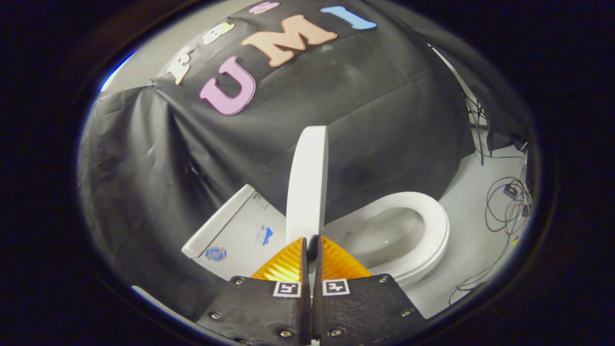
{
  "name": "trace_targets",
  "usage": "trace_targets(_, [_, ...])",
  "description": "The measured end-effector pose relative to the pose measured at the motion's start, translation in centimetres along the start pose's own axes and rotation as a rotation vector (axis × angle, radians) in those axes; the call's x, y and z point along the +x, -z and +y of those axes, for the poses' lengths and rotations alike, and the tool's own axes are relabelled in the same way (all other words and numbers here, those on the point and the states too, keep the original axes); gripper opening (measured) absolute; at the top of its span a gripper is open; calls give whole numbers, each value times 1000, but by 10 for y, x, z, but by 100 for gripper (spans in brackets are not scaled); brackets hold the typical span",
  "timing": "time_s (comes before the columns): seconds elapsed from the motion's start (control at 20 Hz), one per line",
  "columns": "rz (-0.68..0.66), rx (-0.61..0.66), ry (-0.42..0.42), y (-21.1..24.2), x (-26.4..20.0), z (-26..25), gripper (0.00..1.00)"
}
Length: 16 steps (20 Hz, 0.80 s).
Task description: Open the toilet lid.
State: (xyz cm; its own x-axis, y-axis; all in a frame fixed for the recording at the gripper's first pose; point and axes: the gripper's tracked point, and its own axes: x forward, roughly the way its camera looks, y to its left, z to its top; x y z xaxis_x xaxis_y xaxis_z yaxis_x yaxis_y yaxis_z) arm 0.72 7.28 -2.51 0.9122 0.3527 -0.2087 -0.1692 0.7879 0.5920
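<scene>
Item: toilet lid [307, 182]. White, raised, seen edge-on, standing roughly upright above the bowl; its lower edge sits right at the tips of the gripper's fingers and it rises away beyond them against the black cloth wall [384, 96].

Item: gripper [312, 245]. The two fingers are drawn almost together, with only a thin slit left between them. The lid's lower rim lies at that slit; the fingers appear to pinch it, though the contact point is small and dark, so whether both press on it is hard to confirm. Each finger carries a square printed marker near its base.

Item: toilet seat [432, 226]. White ring, lying down flat on the bowl, to the right of the raised lid and just beyond the right finger. The inner bowl [384, 235] is open to view within the ring.

Item: tank section [240, 226]. Flat white panel to the left of the lid, with small stickers on its top surface.

Item: floor [480, 192]. Pale grey, right of the toilet.

Item: cables [504, 202]. Thin dark loops and strands on the floor, well apart from the toilet, at the foot of the cloth wall's right end.
</scene>
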Motion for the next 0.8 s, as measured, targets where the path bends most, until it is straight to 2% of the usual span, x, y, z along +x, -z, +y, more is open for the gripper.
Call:
trace_targets(0.4, [-13,-155,-25,2,4,37,2])
trace_targets(0.8, [-32,-253,-54,7,13,73,2])
